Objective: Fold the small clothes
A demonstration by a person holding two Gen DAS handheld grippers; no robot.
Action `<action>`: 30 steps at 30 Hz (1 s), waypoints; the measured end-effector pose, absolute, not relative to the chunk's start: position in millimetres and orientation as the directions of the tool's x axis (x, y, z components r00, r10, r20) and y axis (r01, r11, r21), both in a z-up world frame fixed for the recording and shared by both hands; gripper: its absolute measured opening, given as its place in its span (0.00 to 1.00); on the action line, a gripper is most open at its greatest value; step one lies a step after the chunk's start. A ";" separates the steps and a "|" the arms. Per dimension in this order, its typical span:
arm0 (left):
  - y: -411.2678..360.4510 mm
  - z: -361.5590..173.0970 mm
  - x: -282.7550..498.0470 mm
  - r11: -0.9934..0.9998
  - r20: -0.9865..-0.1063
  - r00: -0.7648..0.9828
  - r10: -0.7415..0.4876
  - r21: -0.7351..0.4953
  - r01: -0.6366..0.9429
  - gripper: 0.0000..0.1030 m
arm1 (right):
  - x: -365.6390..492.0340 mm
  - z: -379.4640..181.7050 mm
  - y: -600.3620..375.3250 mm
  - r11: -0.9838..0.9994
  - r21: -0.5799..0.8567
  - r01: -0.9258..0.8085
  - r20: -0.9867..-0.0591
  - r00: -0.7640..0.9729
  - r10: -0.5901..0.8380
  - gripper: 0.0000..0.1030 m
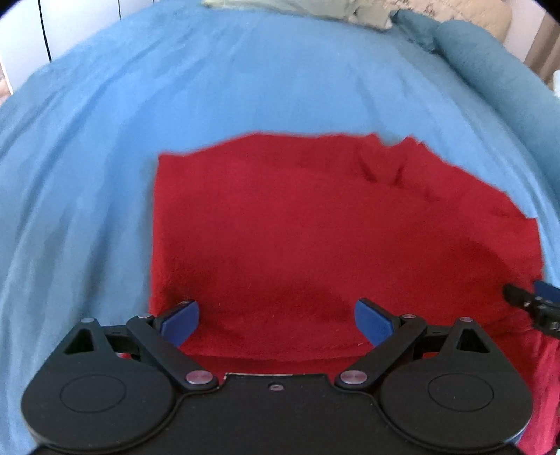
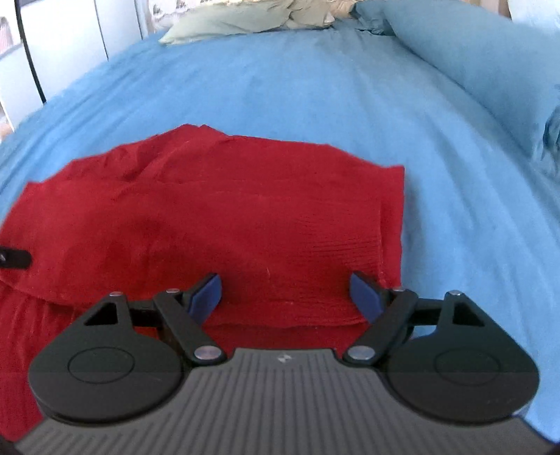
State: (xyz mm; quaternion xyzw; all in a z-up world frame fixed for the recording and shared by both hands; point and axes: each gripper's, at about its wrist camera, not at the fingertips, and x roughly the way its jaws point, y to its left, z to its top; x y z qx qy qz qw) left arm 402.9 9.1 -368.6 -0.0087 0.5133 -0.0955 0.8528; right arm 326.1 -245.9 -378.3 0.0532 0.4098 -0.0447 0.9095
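Note:
A red garment [image 1: 315,227] lies folded on the blue bedsheet [image 1: 175,87], its upper layer doubled over a lower one near me. My left gripper [image 1: 276,323] hovers over the garment's near left part, jaws wide apart, nothing between the blue pads. In the right wrist view the same red garment [image 2: 227,217] fills the lower left, and my right gripper [image 2: 287,297] stands open above its near right corner, pads clear of the cloth. The right gripper's tip [image 1: 532,304] shows at the left view's right edge; the left gripper's tip [image 2: 14,259] shows at the right view's left edge.
Blue pillows [image 2: 472,70] lie at the far right of the bed. A pile of pale green and beige cloth [image 2: 238,21] sits at the far end. White cupboard doors [image 2: 63,45] stand beyond the bed's left side. Bare sheet [image 2: 455,227] spreads around the garment.

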 end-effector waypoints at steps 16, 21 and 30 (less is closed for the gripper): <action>69.8 -194.8 287.9 0.990 -0.677 0.723 -0.134 -0.066 0.122 0.95 | 191.0 -208.6 -256.7 0.992 0.045 0.118 -0.537 0.840 -0.076 0.98; 92.3 -136.9 196.8 0.993 -0.609 0.785 -0.116 -0.097 0.072 1.00 | 102.3 -142.9 -257.5 0.987 0.103 0.124 -0.474 0.878 -0.060 1.00; 111.0 -117.7 65.0 0.982 -0.721 0.682 -0.124 -0.186 -0.018 1.00 | -54.7 -80.9 -252.2 0.980 0.169 0.102 -0.535 0.845 0.004 1.00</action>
